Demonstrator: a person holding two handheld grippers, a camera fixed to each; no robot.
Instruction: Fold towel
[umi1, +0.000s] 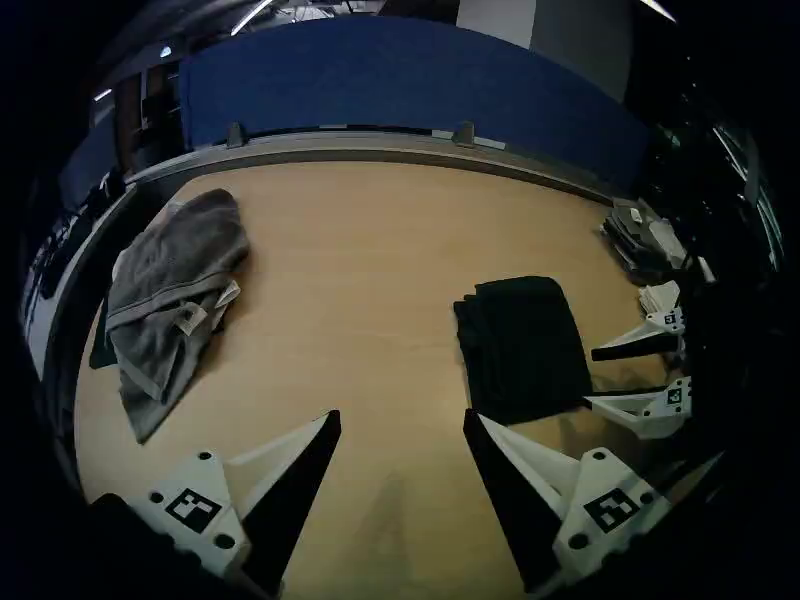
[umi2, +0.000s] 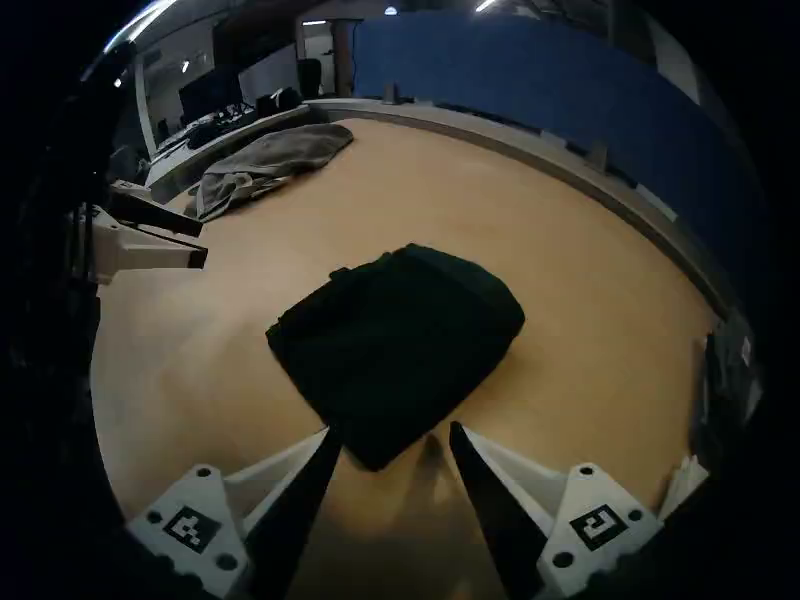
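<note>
Towels differ: dark towel (umi2: 400, 345) looks folded, grey towel (umi1: 175, 300) crumpled. Left gripper (umi1: 400, 440), right gripper (umi2: 390, 445) spread, empty; pinch grey corners squarely.

White grippers (umi1: 401, 416), black-lined jaws, square marker tags (umi1: 192, 508)

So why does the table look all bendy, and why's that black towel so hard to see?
Left gripper view: the fisheye lens bends the light wooden table, curving its far edge. Right gripper view: dim light leaves the folded black cloth towel nearly featureless.
</note>
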